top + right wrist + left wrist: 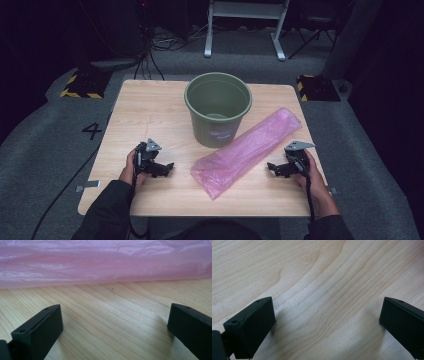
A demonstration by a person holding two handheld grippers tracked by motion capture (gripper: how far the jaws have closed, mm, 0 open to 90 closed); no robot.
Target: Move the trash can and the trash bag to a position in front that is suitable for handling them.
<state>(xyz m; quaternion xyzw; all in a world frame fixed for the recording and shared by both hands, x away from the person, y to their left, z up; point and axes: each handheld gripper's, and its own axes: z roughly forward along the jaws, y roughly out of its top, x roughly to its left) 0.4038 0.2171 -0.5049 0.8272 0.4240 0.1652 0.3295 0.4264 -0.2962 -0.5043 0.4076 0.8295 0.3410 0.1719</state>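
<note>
**Pink bag still flat, both grippers parked beside it**

Nearest the camera, two forearms come in from the bottom edge, each hand resting on the table [150, 100] with a gripper. Left gripper [167, 167] is seen with jaws spread wide and nothing between them but bare wood; same story for the right gripper [272, 168], jaws wide apart, nothing held.

The pink plastic bag [247, 150] is laid flat between the two grippers, just in front of the green bucket [217, 107] and touching or nearly touching its base. Its long axis runs diagonally: near end pointed toward the person and a bit left, far end pointed away and right. In the right gripper view the bag [105, 262] is stretched broadside across the top, close ahead of the jaws.

Probably the bag is meant to line the bucket. For a clean pickup, only a thin edge should be pinched, low to the wood, so one layer can be peeled from the other. Which end is the open mouth can't be told yet.
</note>
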